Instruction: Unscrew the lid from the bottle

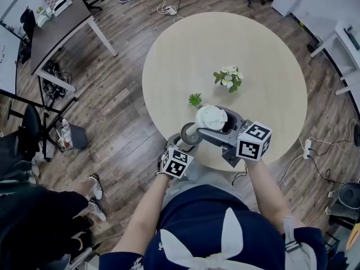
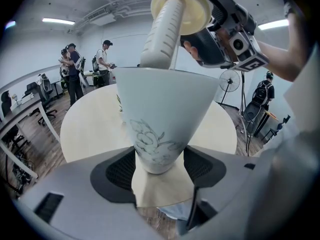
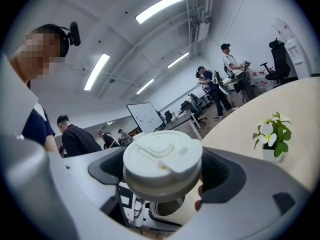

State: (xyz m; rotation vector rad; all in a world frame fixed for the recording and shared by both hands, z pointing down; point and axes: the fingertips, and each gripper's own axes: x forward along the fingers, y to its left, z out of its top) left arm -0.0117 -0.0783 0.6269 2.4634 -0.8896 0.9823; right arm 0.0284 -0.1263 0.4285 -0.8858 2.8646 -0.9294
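Between the fingers of my left gripper (image 2: 159, 173) the bottle (image 2: 161, 109) is clamped by its narrow foot, with its mouth pointing away from them. My right gripper (image 3: 162, 170) has its fingers clenched on the lid (image 3: 161, 154), held just past the bottle's rim. A ribbed stem (image 2: 162, 31) under the lid leans out of the mouth at a tilt, so I judge the thread free and the step in hand to be lifting off. Next I'd draw the lid away along the stem's line, keeping clear of the rim. Beyond both pairs of fingers lies the bench (image 1: 259, 49).
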